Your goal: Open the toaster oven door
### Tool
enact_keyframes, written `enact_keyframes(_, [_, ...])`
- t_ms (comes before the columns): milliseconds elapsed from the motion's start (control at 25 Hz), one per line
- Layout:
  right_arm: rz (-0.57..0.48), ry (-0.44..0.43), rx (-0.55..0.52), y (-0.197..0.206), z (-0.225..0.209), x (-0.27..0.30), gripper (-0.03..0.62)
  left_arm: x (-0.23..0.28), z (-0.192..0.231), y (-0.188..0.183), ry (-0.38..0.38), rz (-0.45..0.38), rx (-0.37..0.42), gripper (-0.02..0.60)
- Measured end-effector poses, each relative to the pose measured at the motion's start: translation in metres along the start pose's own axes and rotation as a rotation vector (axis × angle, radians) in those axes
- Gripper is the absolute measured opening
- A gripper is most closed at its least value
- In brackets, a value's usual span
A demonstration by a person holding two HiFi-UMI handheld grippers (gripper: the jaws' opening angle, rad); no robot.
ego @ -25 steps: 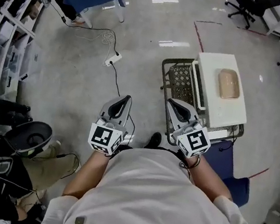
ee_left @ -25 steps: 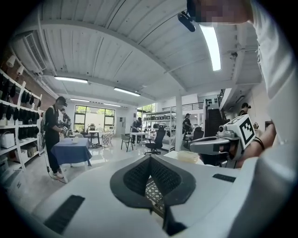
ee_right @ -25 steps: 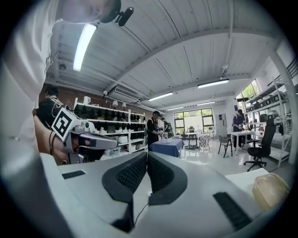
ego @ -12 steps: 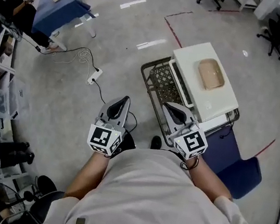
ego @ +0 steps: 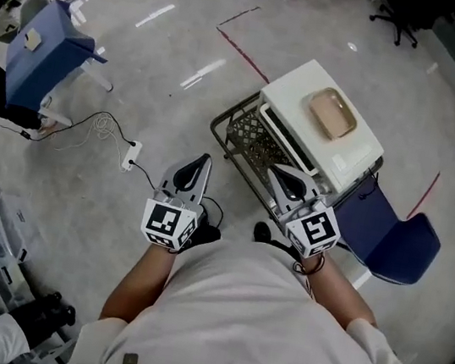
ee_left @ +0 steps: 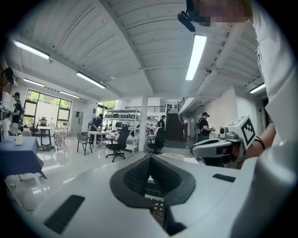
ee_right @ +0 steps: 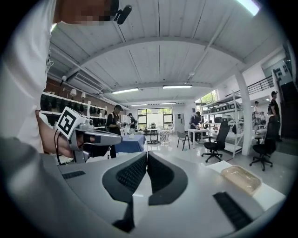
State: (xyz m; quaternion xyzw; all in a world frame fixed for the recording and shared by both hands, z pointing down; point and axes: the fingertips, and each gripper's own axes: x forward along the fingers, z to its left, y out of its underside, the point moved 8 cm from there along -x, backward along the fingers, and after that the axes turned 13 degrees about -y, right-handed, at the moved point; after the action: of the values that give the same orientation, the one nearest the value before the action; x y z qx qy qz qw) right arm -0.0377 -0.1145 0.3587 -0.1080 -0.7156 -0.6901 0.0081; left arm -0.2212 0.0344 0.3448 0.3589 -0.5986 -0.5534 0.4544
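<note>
- Position: we find the person standing on a grey floor [ego: 173,40], with both tools held out roughly level just ahead of the torso, side by side and apart.
- Left hand-held gripper [ego: 203,163]: its own view shows the jaws pressed together with nothing between them. In the head view it points over bare floor, to the left of the oven.
- Right hand-held gripper [ego: 279,171]: the jaws are likewise pressed together and empty. In the head view its tip lies over the near edge of the wire rack [ego: 247,137], close to the oven. We see no contact with either.
- Toaster oven [ego: 335,151]: a white box ahead and to the person's right, resting on the wire rack. Its front with the bar handle faces the open part of the rack, and the door lies flush with the body, shut.
- Tan tray [ego: 332,114]: lies flat on top of the oven, near the middle.
- Surroundings: a blue chair [ego: 391,233] stands just beside the rack on the right. A power strip [ego: 131,157] with its cable lies on the floor to the left, and a blue-covered table [ego: 46,54] stands well apart at far left.
</note>
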Motion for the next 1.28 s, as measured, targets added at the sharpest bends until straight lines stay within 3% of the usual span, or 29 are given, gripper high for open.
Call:
enact_keyframes(320, [0.011,0.188,0.025,-0.020,0.025,0.059,0.020,0.019,0.078,-0.019,0.177,0.004,0.042,0.017])
enact_keyframes(600, [0.023,0.359,0.072,-0.018,0.035,0.059,0.020,0.046,0.095,-0.025,0.325,0.020,0.075,0.017])
enact_keyframes(920, [0.029,0.526,0.144,0.001,0.031,0.021,0.020,0.089,0.057,-0.016,0.505,0.078,0.108,0.017])
enact_keyframes(1280, [0.069,0.566,0.167,0.024,-0.020,-0.025,0.020,0.150,-0.016,-0.001,0.656,0.117,0.167,0.017])
